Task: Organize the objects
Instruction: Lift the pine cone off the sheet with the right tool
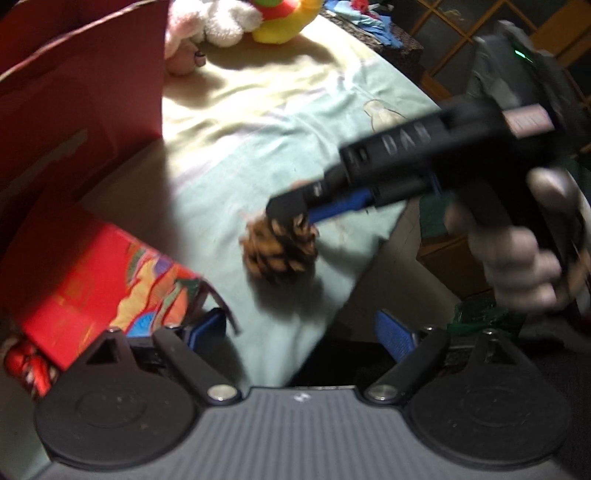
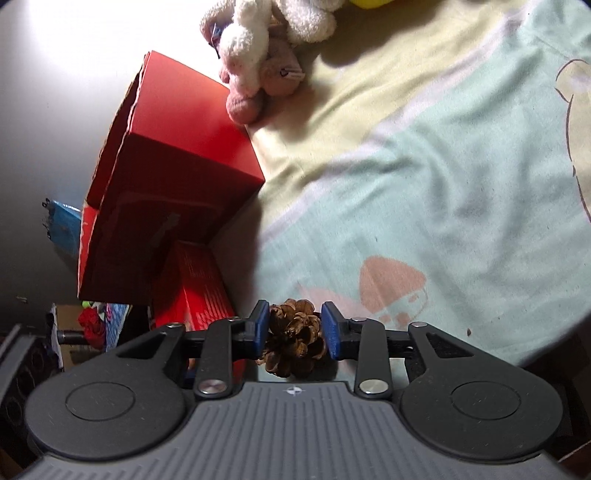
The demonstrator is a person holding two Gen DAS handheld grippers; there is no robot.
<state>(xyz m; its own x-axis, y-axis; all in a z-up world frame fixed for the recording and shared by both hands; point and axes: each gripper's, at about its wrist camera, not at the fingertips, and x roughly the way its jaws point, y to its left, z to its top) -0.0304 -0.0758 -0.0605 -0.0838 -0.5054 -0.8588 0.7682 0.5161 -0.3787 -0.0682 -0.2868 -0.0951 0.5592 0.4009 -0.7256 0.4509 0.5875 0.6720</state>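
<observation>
A brown pine cone [image 2: 293, 338] sits between the blue pads of my right gripper [image 2: 295, 328], which is shut on it. In the left wrist view the same pine cone [image 1: 282, 251] hangs just above the pale green cloth [image 1: 258, 155], with my right gripper [image 1: 295, 212] reaching in from the right. My left gripper [image 1: 301, 328] is open and empty, near the cloth's front edge. A small red patterned box [image 1: 107, 288] lies by its left finger. A large open red box [image 2: 173, 177] stands at the left.
A white and pink plush toy [image 2: 266, 55] and a yellow plush toy [image 1: 284, 22] lie at the far end of the cloth. A second small red box [image 2: 199, 291] lies beside the large one. The cloth's edge drops off at the right.
</observation>
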